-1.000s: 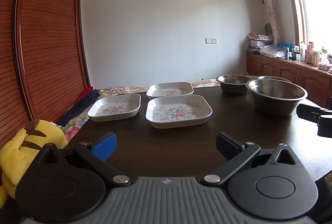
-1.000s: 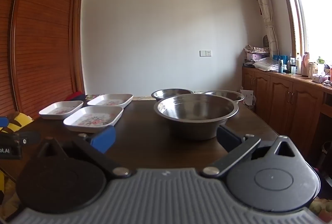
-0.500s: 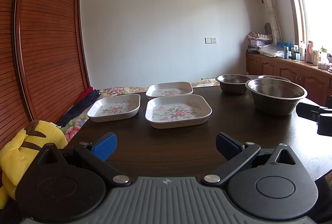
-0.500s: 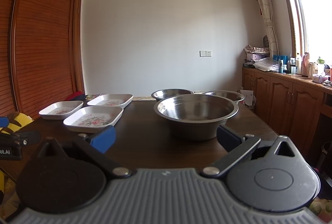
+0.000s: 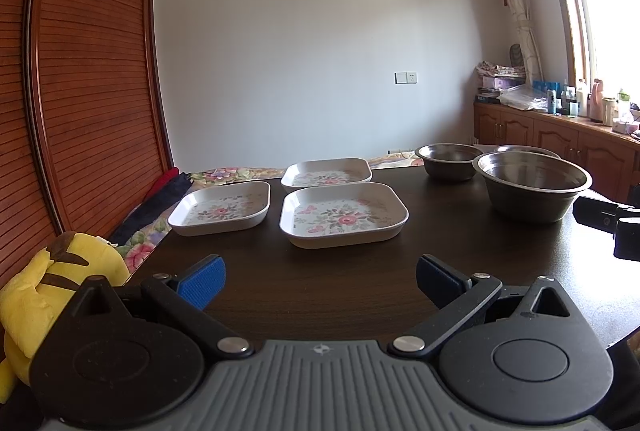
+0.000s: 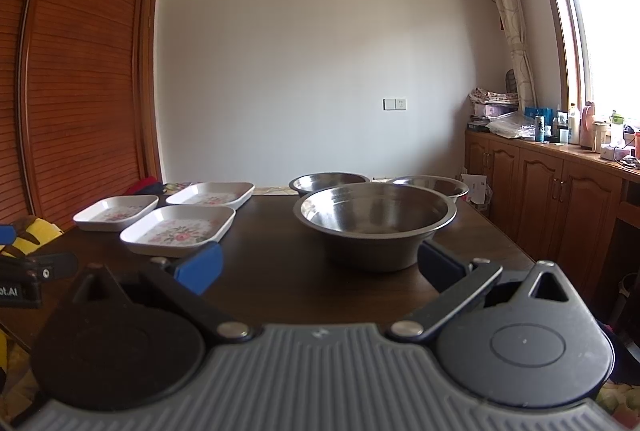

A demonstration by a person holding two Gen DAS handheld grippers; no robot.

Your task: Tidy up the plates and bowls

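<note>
On the dark brown wooden tabletop (image 5: pixel 340 283) we are looking at three shallow square white plates with pink flower prints and three round steel bowls, all lying apart from one another. We are holding the left hand-held gripper (image 5: pixel 320 277) low over the near edge, its blue-padded fingers spread wide and gripping nothing, pointing toward the nearest floral plate (image 5: pixel 343 215); a second floral plate (image 5: pixel 221 207) is sitting just left of it and a third floral plate (image 5: pixel 326 173) just behind it. We are keeping the right hand-held gripper (image 6: pixel 319 267) likewise wide open and empty, facing the largest steel bowl (image 6: pixel 375 221), which is standing upright directly ahead between the finger pads. Two smaller steel bowls are resting behind it, one to the left (image 6: pixel 329 183) and one to the right (image 6: pixel 434 186). A yellow plush toy (image 5: pixel 48 283) is lying off the tabletop's left edge.
</note>
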